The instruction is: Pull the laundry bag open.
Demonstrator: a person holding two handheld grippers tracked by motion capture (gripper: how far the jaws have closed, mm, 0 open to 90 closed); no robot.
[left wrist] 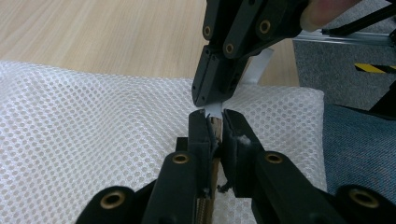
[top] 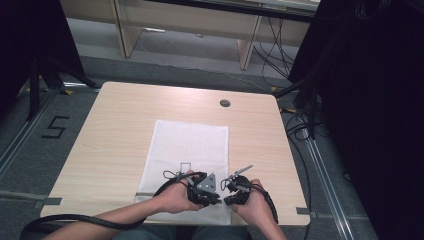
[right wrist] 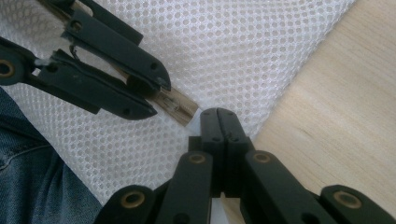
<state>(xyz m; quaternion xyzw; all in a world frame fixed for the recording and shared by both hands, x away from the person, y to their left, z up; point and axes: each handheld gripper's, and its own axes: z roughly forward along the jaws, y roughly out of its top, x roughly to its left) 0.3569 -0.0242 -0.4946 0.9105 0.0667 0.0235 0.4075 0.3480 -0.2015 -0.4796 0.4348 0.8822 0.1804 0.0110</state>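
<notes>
A white mesh bag (top: 190, 145) lies flat on the wooden table (top: 115, 130), its near edge by the person's hands. My left gripper (top: 218, 200) is shut on a beige zipper strip (right wrist: 180, 105) at that near edge; the strip shows between its jaws (left wrist: 215, 126). My right gripper (top: 227, 200) meets it tip to tip from the right. In the left gripper view its shut jaws (left wrist: 212, 100) pinch a small white tab (left wrist: 214, 110) at the strip's end. The right gripper view shows its own jaws (right wrist: 218, 114) pressed together beside the left gripper (right wrist: 158, 95).
A round cable hole (top: 225, 103) sits in the table's far right part. Wooden shelf legs (top: 247, 47) stand behind the table, with black stands and cables at both sides. The person's jeans (right wrist: 28, 177) are just beyond the near table edge.
</notes>
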